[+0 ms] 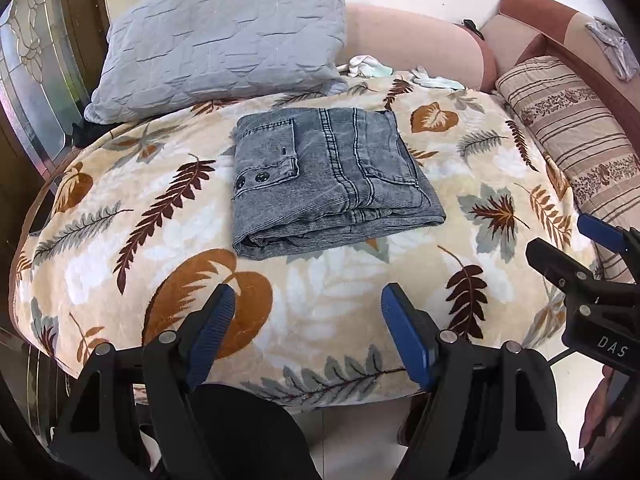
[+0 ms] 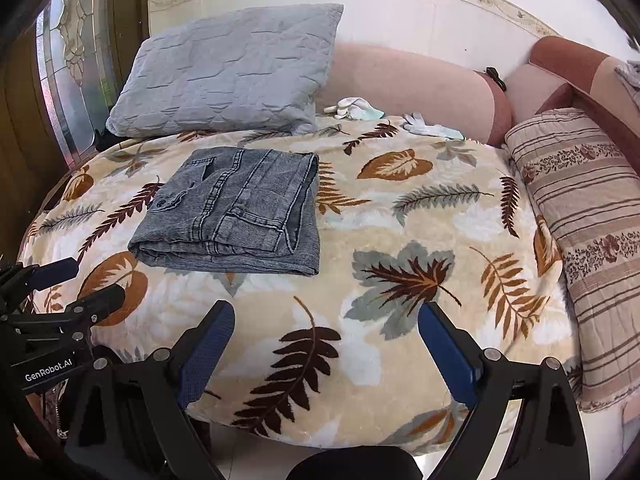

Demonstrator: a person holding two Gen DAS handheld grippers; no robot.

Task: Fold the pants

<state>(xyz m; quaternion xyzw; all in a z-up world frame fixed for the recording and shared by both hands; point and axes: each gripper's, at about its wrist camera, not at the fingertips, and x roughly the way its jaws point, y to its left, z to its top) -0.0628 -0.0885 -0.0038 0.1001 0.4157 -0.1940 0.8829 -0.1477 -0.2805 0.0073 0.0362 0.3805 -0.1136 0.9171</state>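
Grey denim pants (image 1: 328, 180) lie folded into a compact rectangle on the leaf-patterned blanket (image 1: 328, 300); in the right wrist view the pants (image 2: 236, 216) sit to the left of centre. My left gripper (image 1: 308, 332) hovers over the blanket's near edge, short of the pants, jaws open with nothing between them. My right gripper (image 2: 326, 344) is likewise open and empty above the near edge, right of the pants. Each gripper shows at the other view's side: the right gripper (image 1: 568, 240), the left gripper (image 2: 80, 280).
A grey quilted pillow (image 1: 224, 36) leans at the back left. A striped bolster (image 1: 576, 136) lies along the right side. White gloves (image 2: 432, 128) and a small cloth (image 2: 356, 108) rest by the pink sofa back (image 2: 408, 76). A wooden door with glass (image 2: 60, 80) stands left.
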